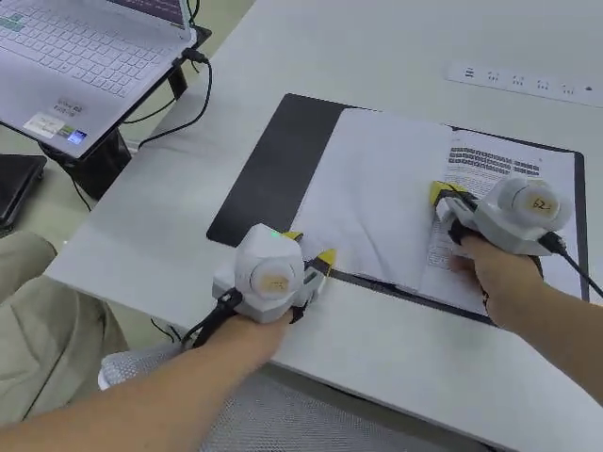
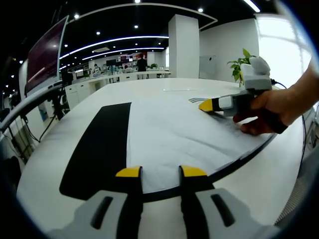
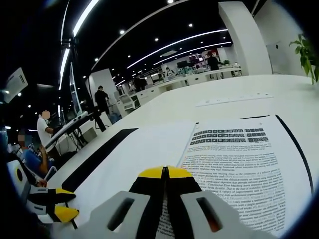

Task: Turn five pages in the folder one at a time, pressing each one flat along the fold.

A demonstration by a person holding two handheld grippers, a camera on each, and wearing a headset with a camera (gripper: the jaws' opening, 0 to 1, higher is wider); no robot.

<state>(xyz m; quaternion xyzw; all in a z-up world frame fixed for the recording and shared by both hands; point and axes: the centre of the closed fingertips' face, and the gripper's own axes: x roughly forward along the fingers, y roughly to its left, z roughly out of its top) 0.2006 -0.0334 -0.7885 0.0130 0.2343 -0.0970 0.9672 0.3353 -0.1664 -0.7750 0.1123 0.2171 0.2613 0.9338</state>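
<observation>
The folder lies open on the white table, its black inner cover (image 1: 278, 169) bare at the left. A blank white page (image 1: 377, 188) lies turned over across the middle, slightly bowed. Beside it on the right is a printed page (image 1: 499, 160). My right gripper (image 1: 443, 195) is shut, tips down on the printed page (image 3: 234, 149) close to the fold (image 1: 424, 221); nothing shows between its jaws (image 3: 165, 173). My left gripper (image 1: 311, 247) is open at the folder's near edge, its tips (image 2: 161, 172) just short of the blank page (image 2: 174, 134). The right gripper (image 2: 214, 104) also appears in the left gripper view.
A laptop (image 1: 85, 56) on a stand sits at the far left, with cables (image 1: 179, 104) trailing toward the folder. A white power strip (image 1: 523, 80) lies at the back right. The table's near edge (image 1: 188, 315) runs just below my left gripper.
</observation>
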